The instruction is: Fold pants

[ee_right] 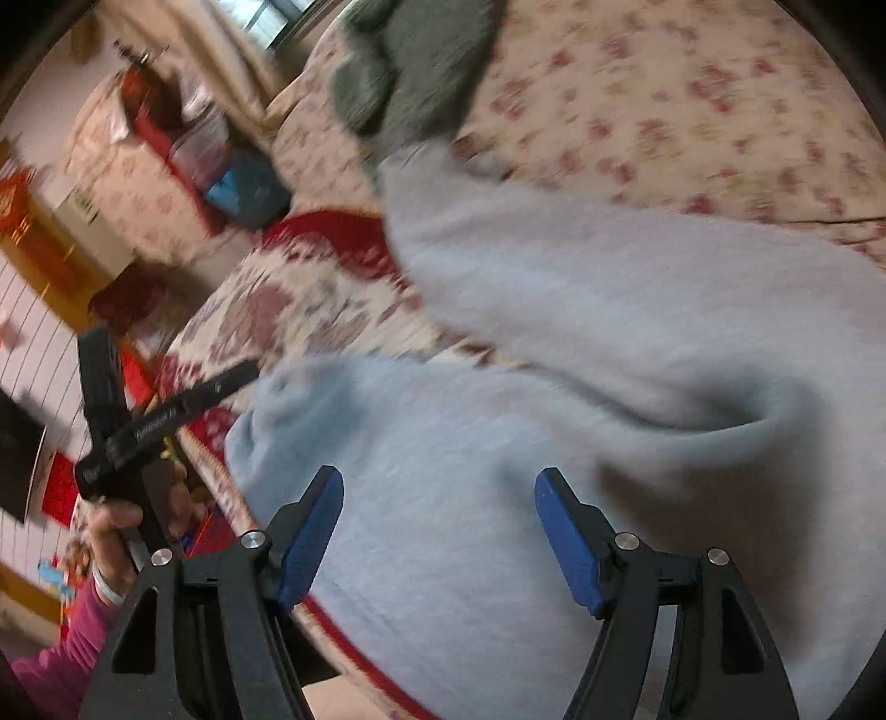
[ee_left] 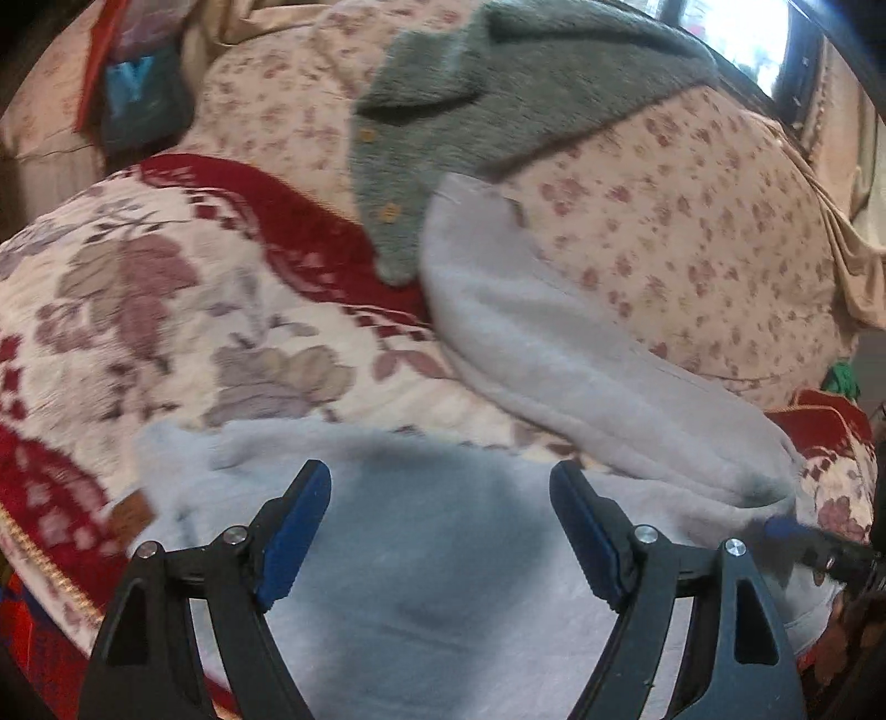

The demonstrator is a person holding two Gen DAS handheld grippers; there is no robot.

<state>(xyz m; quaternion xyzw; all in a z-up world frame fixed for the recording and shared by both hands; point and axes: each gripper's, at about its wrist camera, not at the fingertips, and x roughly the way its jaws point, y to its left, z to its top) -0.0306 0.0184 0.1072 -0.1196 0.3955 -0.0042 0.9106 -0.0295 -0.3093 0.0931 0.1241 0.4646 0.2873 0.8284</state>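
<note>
Each claw (ee_left: pixel 440 487) (ee_right: pixel 438 493) has black arms, blue pads and silver screws; beside it, a pink sleeve (ee_right: pixel 66 648) and pale wristband (ee_right: pixel 108 590).

- A home bedroom: a bed under a red-and-cream floral blanket (ee_left: pixel 166 310), with a small-flowered quilt (ee_left: pixel 692 232) beyond.
- A grey knitted cardigan (ee_left: pixel 470 99) lies on the bedding.
- A bright window (ee_left: pixel 742 33) at far right.
- Cluttered household storage (ee_right: pixel 183 144) at far left.

Daylight is glaring white through the window (ee_left: pixel 736 33), blowing out its panes, while the rest is sitting in soft, even light. A dark shadow is lying on the pants (ee_left: pixel 443 554). Motion blur is smearing the right wrist view most, and fisheye bending is darkening every corner.
</note>
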